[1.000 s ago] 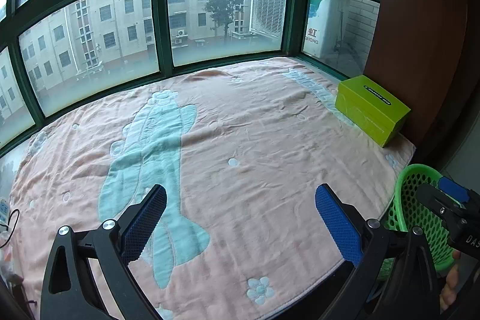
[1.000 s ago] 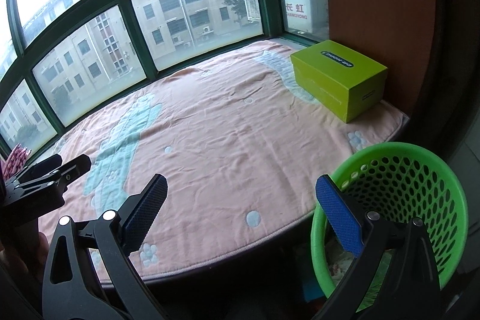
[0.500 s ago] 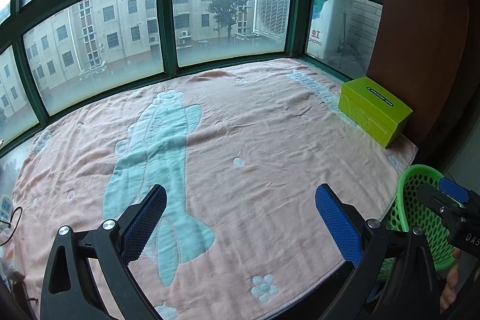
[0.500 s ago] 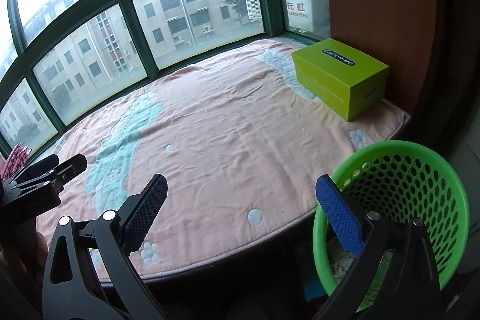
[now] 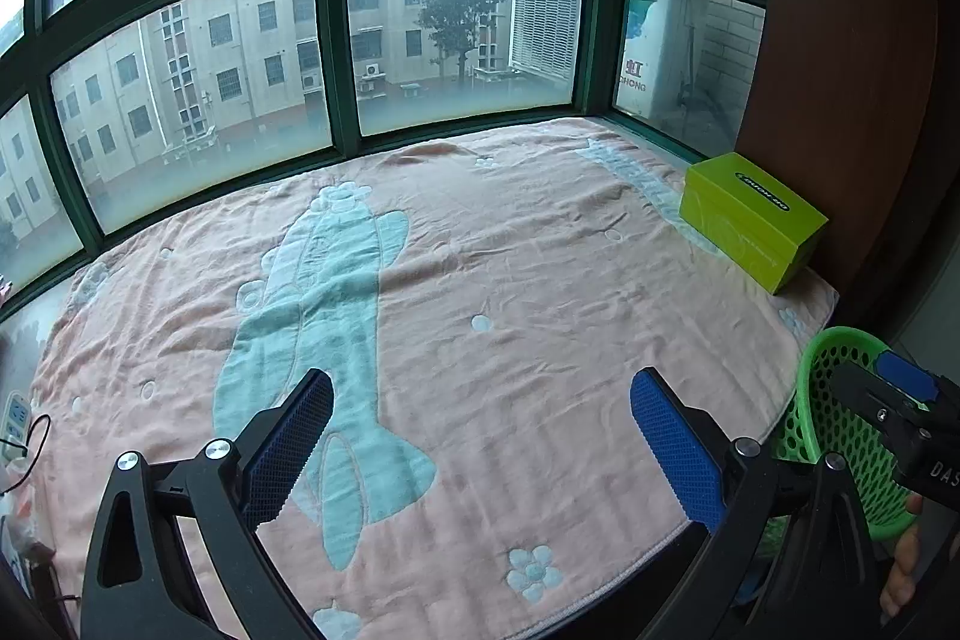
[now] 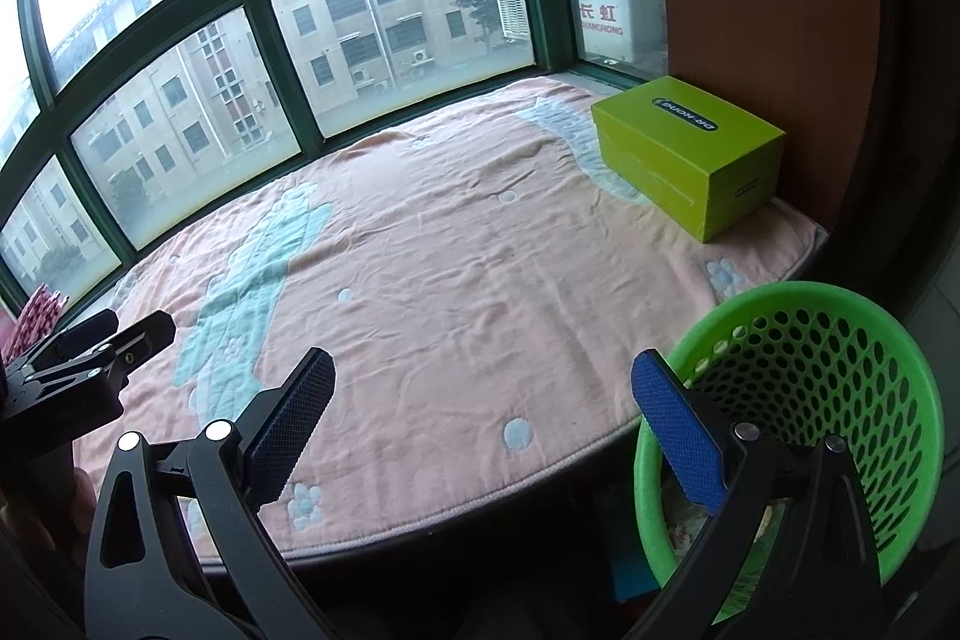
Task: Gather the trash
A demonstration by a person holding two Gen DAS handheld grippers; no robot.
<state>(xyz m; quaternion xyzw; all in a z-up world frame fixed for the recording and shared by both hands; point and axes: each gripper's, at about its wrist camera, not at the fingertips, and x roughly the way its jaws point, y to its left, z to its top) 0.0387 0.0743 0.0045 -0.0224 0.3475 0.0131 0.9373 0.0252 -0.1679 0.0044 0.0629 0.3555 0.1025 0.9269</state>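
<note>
A green perforated plastic basket (image 6: pixel 840 376) stands on the floor by the platform's right front edge; it also shows in the left wrist view (image 5: pixel 840 400). Some crumpled items lie at its bottom. My left gripper (image 5: pixel 480 430) is open and empty over the front of the pink blanket (image 5: pixel 510 280). My right gripper (image 6: pixel 480 418) is open and empty, its right finger over the basket's rim. No loose trash shows on the blanket (image 6: pixel 450 268). The left gripper also shows at the left edge of the right wrist view (image 6: pixel 102 346).
A lime-green cardboard box (image 5: pixel 750 220) sits on the blanket at the right, against a brown wooden panel (image 5: pixel 840 70); it also shows in the right wrist view (image 6: pixel 690 160). Green-framed windows (image 5: pixel 336 52) curve round the back. A power strip with a cable (image 5: pixel 15 418) lies at far left.
Both views have shifted slightly, so the box and basket sit a little lower and further right. Both grippers remain open and empty.
</note>
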